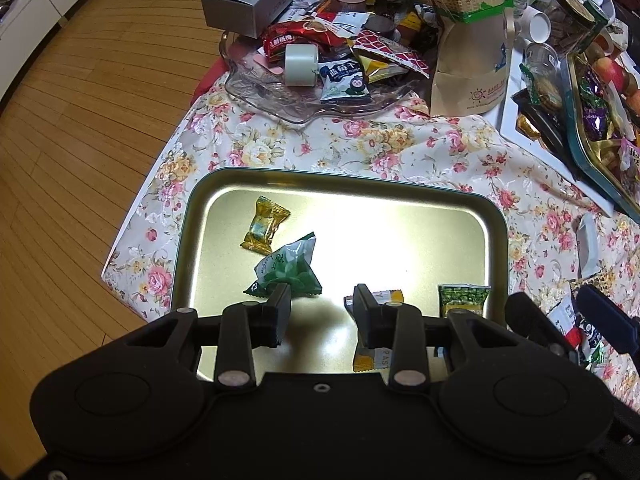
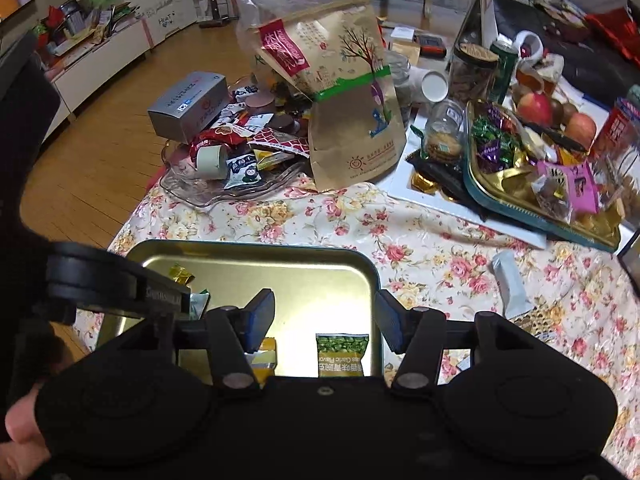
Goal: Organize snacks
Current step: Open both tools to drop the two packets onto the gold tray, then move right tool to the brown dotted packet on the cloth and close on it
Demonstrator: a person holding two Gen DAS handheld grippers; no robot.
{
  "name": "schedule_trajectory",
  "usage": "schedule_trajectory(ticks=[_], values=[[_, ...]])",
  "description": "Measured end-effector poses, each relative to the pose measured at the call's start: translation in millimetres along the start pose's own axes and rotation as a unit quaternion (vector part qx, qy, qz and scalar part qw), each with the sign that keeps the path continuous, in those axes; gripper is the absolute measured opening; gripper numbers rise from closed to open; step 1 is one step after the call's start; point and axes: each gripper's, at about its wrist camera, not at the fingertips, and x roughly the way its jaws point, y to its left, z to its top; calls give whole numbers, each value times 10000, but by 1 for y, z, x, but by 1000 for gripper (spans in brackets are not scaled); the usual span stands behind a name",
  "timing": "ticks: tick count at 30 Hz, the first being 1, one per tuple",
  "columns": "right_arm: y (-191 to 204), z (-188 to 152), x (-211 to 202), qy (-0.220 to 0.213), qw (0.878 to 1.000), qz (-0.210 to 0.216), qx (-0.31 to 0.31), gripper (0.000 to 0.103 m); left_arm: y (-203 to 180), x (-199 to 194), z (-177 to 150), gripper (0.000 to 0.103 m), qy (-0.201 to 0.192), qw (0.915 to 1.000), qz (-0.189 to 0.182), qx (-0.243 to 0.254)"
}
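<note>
Where floral tablecloth [image 1: 360,148] meets wooden floor [image 1: 80,120] | gold tray [image 1: 340,178] | both tongs wide, empty

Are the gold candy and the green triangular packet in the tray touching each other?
Cannot tell. In the left wrist view the gold candy and green packet meet in the tray; contact or overlap is unclear.

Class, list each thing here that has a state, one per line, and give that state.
left gripper: open, empty, over the tray
right gripper: open, empty
gold tray: holds a few snacks
green pea packet: flat in tray, sealed
brown paper bag: upright
glass dish: piled with snacks
</note>
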Motion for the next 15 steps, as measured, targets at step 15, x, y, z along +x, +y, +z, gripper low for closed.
schedule_trajectory(ticks=[15], values=[[-1, -1, 4, 288, 9993, 104, -205, 73, 4, -1, 2, 44, -3, 9998, 32, -208]])
